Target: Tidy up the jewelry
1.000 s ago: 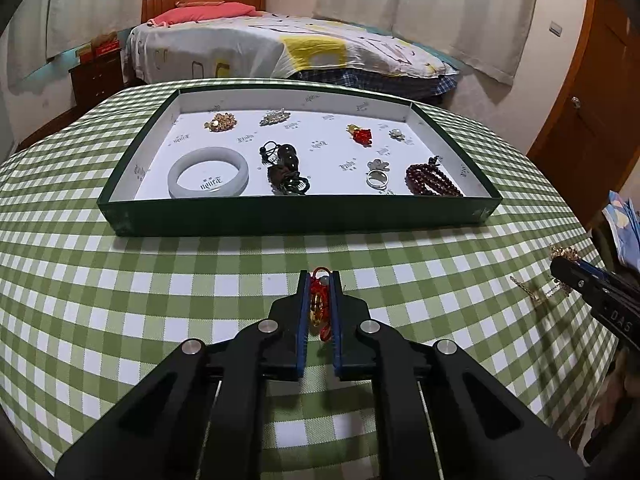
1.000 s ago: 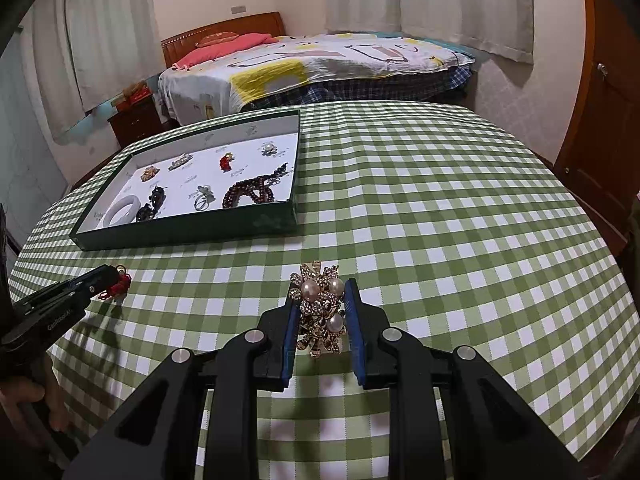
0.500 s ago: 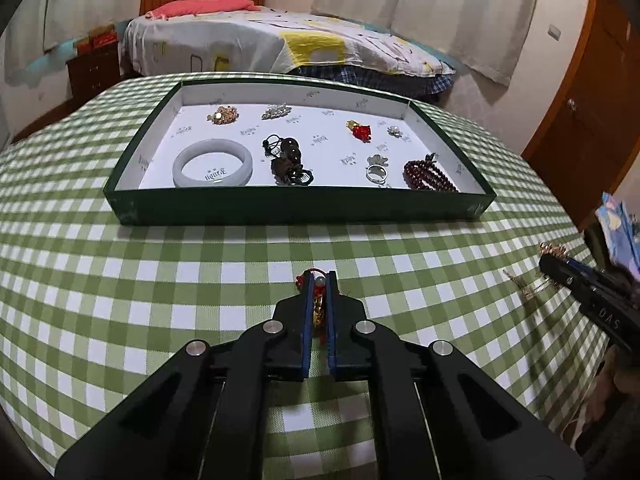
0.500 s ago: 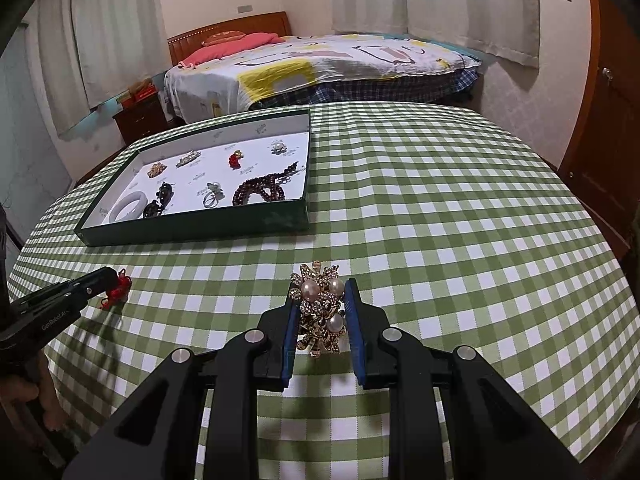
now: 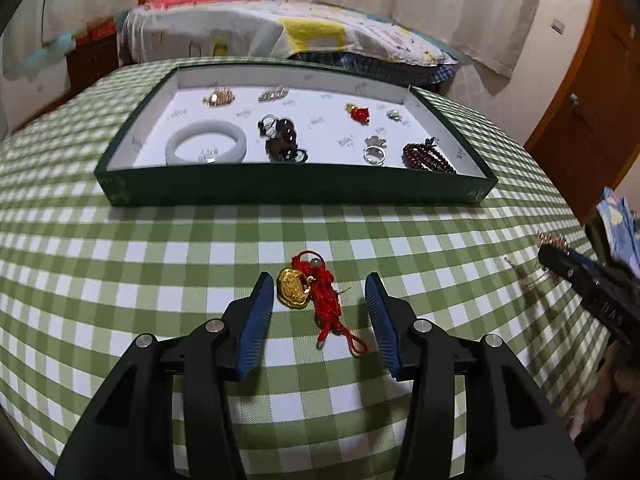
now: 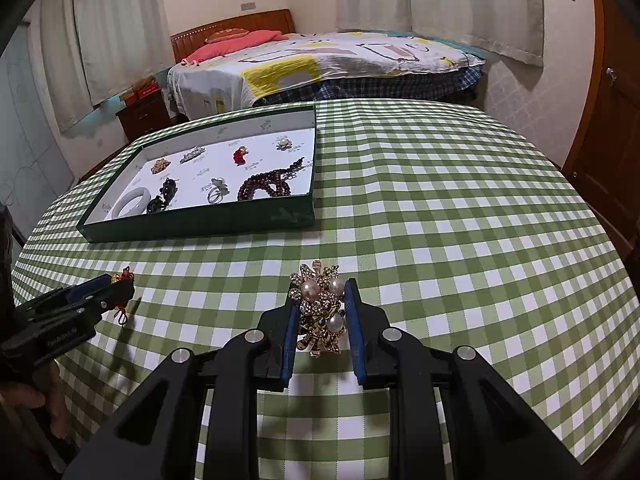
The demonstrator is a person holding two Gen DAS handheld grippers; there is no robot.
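A red knotted cord charm with a gold pendant [image 5: 310,290] lies on the green checked tablecloth between the jaws of my left gripper [image 5: 319,290], which are opening; the pads do not touch it. My right gripper [image 6: 323,295] is shut on a gold and pearl brooch [image 6: 320,312], held just above the cloth. A dark green tray [image 5: 280,188] with a white floor stands further back and holds a pale bangle [image 5: 206,146], dark beads [image 5: 426,158], a ring [image 5: 374,154] and several small pieces. In the right wrist view the left gripper [image 6: 120,286] shows at the far left, by the charm [image 6: 124,276].
The round table's edge curves away on all sides. A bed [image 6: 320,64] and a dark nightstand [image 6: 142,116] stand behind the table; a wooden door [image 5: 588,92] is at the right. A person's hand [image 6: 28,396] holds the left gripper's handle.
My left gripper has spread its jaws and let go of the red and gold charm, which now lies flat on the cloth. The right gripper and brooch have not moved.
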